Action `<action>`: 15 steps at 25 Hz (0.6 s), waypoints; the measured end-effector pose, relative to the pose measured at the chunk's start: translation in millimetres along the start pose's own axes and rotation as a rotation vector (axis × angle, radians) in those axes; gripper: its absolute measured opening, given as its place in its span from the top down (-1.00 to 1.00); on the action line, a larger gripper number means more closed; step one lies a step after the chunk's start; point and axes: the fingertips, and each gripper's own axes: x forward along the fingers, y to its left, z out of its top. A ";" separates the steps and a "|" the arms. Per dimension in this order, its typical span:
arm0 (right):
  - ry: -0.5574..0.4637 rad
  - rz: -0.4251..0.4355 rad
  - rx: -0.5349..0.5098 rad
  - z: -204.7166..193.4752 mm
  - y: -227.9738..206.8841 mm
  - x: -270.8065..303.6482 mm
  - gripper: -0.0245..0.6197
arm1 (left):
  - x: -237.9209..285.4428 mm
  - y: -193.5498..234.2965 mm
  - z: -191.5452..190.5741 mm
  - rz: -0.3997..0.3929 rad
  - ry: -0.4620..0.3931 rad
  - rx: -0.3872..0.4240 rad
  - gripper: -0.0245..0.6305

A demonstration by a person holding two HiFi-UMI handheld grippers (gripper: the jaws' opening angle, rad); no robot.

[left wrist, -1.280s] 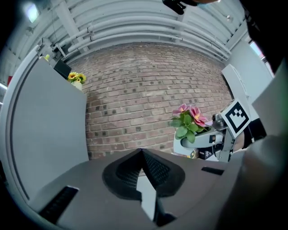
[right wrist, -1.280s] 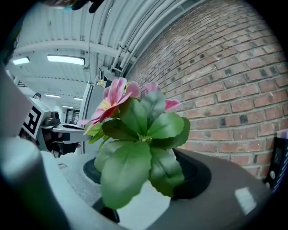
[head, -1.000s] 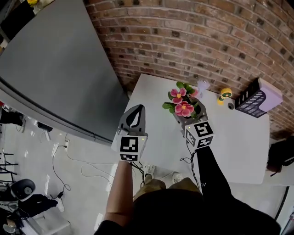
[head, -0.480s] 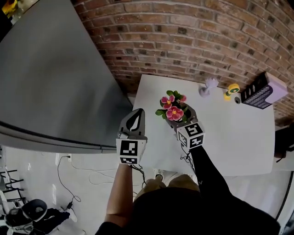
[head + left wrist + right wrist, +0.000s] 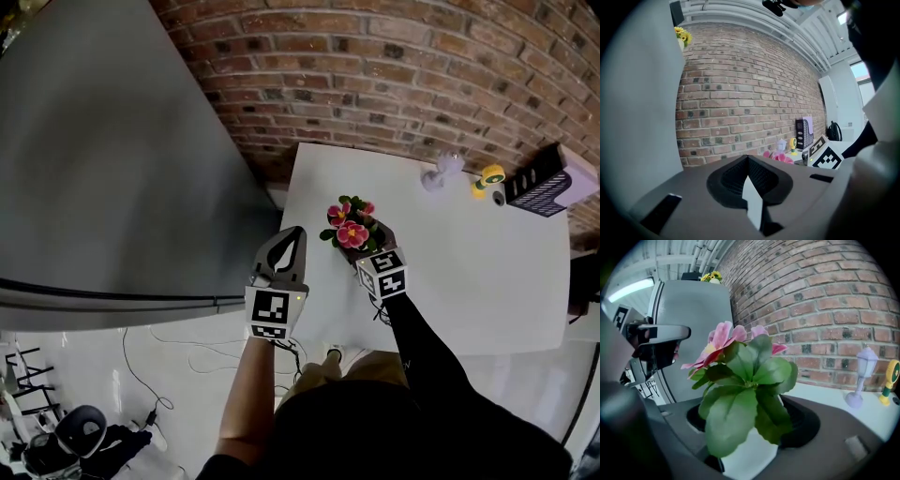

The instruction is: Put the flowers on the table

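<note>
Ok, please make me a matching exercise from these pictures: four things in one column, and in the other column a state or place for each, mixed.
1. left gripper
2. right gripper
3. lilac lamp
4. slatted box

A. at the far right corner of the table
B. shut on the flowers
C. shut, empty
D. beside the yellow toy

Pairs: 1-C, 2-B, 3-D, 4-A

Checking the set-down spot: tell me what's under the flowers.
White table beneath the flowers, clamped by the right gripper. Whether the pot touches it is hidden.
</note>
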 end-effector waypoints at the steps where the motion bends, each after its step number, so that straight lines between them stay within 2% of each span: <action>1: 0.015 0.001 0.001 -6.6 1.5 4.0 -0.13 | 0.0 0.8 -2.4 -0.001 0.003 -0.003 0.90; 6: 0.091 -0.006 -0.006 -40.1 7.6 13.8 -0.13 | -2.9 -0.4 -14.6 -0.024 0.017 -0.016 0.90; 9: 0.131 -0.009 -0.014 -58.0 10.3 17.8 -0.13 | -4.6 3.8 -23.4 -0.012 0.034 -0.031 0.90; 15: 0.206 0.003 -0.084 -82.8 12.8 21.6 -0.13 | -7.3 11.8 -31.9 -0.001 0.052 -0.048 0.90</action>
